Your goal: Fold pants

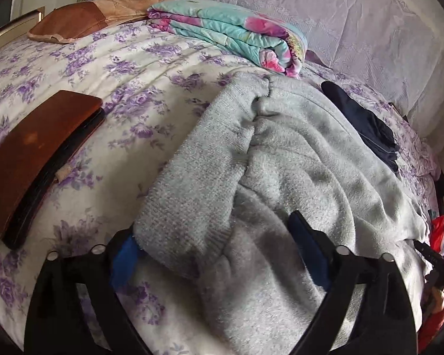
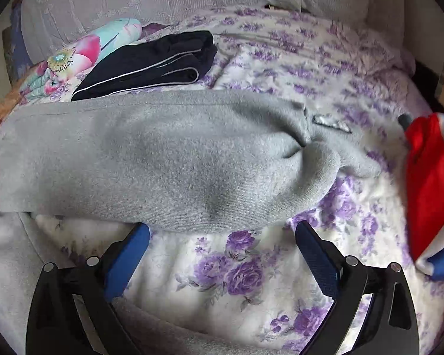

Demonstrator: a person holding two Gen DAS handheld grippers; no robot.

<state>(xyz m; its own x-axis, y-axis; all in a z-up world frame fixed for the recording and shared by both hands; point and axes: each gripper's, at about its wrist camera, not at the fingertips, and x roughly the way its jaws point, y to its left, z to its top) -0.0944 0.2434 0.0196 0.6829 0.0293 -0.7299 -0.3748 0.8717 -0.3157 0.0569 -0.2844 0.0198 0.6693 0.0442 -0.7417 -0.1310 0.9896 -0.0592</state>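
The grey pants (image 2: 162, 153) lie across the middle of the frame on the flowered bed (image 2: 281, 266). The right claw (image 2: 222, 236) is spread wide and holds nothing. The left claw (image 1: 213, 236) is also spread, its fingers on both sides of the grey cloth at the lower centre, not pinching it.

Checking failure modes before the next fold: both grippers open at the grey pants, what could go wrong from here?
1. The grey pants lie bunched and layered, so the left gripper, open with fabric between its pads, may pinch only one layer.
2. The right gripper sits at the pants' edge over the floral bedspread and could grab that too.
3. The folded dark pants touch the grey ones and may get dragged.
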